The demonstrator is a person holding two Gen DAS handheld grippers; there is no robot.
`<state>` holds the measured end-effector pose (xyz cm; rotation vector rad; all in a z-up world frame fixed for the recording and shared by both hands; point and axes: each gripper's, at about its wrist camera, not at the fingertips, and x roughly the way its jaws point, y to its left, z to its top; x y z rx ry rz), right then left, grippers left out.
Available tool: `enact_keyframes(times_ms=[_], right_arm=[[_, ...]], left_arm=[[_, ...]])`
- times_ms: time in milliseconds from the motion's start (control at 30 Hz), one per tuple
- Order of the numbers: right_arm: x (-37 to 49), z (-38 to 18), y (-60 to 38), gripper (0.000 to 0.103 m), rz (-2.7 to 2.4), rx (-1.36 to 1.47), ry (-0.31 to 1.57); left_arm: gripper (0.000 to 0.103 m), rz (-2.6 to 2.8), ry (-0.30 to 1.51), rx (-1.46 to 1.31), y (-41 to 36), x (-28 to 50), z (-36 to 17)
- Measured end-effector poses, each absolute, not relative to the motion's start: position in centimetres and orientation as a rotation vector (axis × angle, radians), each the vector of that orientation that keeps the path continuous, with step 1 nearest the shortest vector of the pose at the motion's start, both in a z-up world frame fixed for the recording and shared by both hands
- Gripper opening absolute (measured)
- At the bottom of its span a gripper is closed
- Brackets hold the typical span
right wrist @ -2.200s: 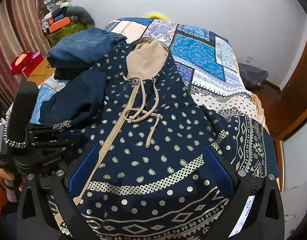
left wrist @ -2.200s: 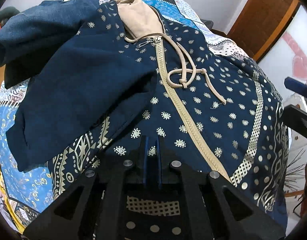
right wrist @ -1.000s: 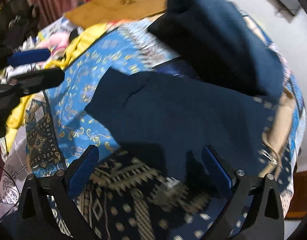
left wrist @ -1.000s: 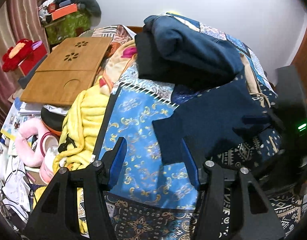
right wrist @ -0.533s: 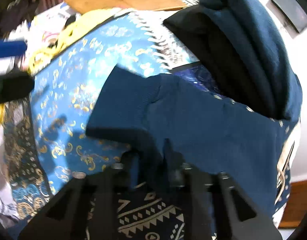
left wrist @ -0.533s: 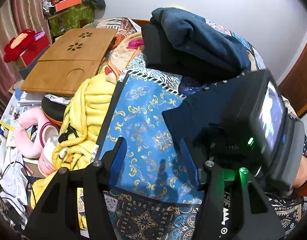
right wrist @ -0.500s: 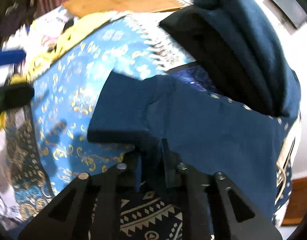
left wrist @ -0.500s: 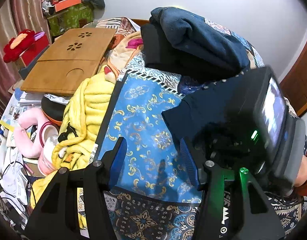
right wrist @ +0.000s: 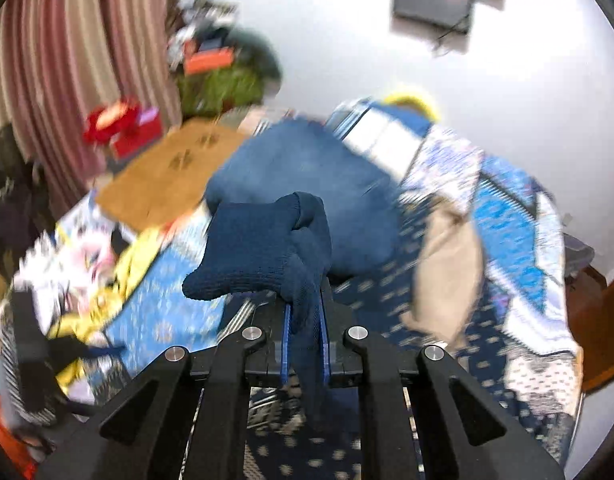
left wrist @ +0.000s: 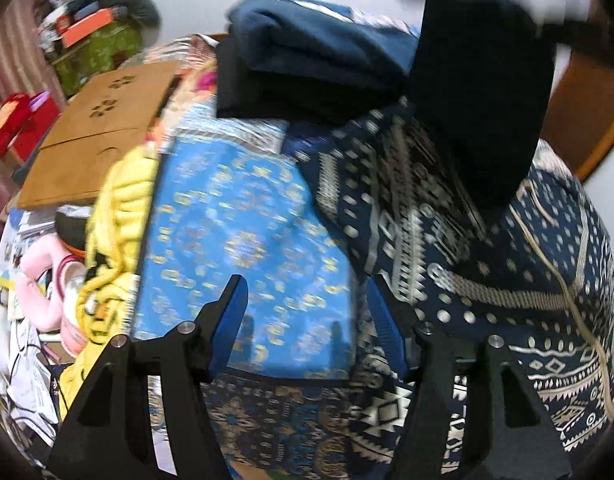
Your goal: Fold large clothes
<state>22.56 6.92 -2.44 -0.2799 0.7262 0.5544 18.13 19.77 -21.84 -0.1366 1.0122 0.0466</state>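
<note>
We hold the cuff (right wrist: 267, 248) pinched in the right hand-held gripper (right wrist: 303, 344); the sleeve (left wrist: 483, 96) hangs upper right of the empty, opening left hand-held gripper (left wrist: 307, 320).

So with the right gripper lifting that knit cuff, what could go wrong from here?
The right gripper pinches only the dark blue ribbed knit cuff of the patterned navy hoodie, so it could slip out.

The lifted sleeve hangs beside the folded blue clothes pile and might drag it.

The left gripper, jaws opening, holds nothing, so the hoodie body may shift.
</note>
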Motion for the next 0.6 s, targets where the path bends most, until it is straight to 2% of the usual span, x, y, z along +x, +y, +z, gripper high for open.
enact_keyframes(times_ms=[267,433,600], right_arm=[[23.8,1.8,2.5,0.010,0.460,-0.128,0.621],[23.9,3.2,-1.2,0.010,0.402,0.037,0.600],[23.5,1.8,-5.0,0.010,0.369,0.104,0.636]], left_arm=[[0.067,0.029,1.132,0.057,14.3,20.6,-26.3],[0.068,0.152,1.082,0.163,13.5,21.2,-26.5],[0.068,0.227,1.042,0.089,15.7,21.4,-25.2]])
